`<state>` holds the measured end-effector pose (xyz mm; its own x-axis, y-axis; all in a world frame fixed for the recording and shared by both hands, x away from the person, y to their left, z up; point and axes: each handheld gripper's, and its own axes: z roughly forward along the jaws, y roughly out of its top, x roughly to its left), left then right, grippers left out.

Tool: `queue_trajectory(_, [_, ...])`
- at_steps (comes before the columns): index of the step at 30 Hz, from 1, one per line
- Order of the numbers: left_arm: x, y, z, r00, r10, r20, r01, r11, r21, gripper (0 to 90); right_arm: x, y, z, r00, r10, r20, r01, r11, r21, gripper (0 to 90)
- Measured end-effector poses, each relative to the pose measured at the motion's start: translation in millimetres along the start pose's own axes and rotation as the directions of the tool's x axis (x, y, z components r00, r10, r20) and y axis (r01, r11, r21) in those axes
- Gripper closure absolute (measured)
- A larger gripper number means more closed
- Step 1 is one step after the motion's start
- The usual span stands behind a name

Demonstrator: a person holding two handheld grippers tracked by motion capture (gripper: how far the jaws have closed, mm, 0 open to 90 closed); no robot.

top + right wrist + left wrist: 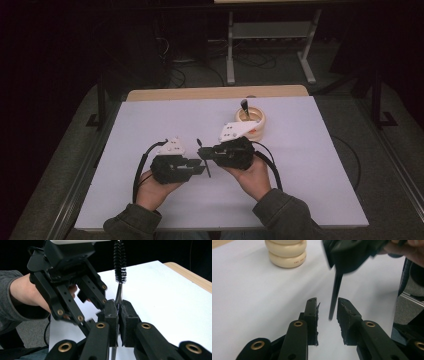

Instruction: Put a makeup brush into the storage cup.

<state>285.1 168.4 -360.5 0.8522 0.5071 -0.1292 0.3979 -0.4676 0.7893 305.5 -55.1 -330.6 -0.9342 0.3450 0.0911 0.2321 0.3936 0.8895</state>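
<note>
Nearest the front edge of the white tabletop (150, 210), a person's two hands in grey-green sleeves come up side by side, each holding a black two-jaw gripper with a grey three-cornered plate on top. The left gripper (327, 312), just left of the middle of the table, has its jaws standing a little apart, no pad pressing on anything; the thin black handle end of the brush hangs in the gap between them without clearly touching either pad. From the high view this left gripper (202, 167) points toward the other one, tip to tip.

The right gripper (118, 308), just right of the middle, has its jaws pressed together on the slim black bottle brush (120, 262), pinching its wire stem just below the dark bristled head. The brush stands roughly upright in that grip, bristles above the jaws and the handle running down below them. In the high view the brush (204, 159) shows as a thin dark stick between the two grippers, above the centre of the table.

Farther back, toward the far right part of the tabletop, stands a cream-coloured stack of ring-shaped rolls (251, 123) with something dark standing in its opening. The lowest roll (287, 260) carries a line of small print, too small to read.
</note>
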Motion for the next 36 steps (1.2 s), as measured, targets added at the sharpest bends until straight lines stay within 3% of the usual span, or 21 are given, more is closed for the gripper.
queue_trajectory(19, [6.0,-13.7,-11.0,0.9997,-0.004,-0.026,0.004,1.0,0.005,67.5,-26.8,-19.8,-37.2,0.9943,0.072,0.078,-0.073,0.9973,0.01,84.8])
queue_trajectory(36, [7.8,-20.0,-16.2,0.9993,-0.002,-0.038,0.002,1.0,0.001,66.6,-41.4,-26.7,-53.0,0.9886,0.099,0.113,-0.103,0.9945,0.022,84.8])
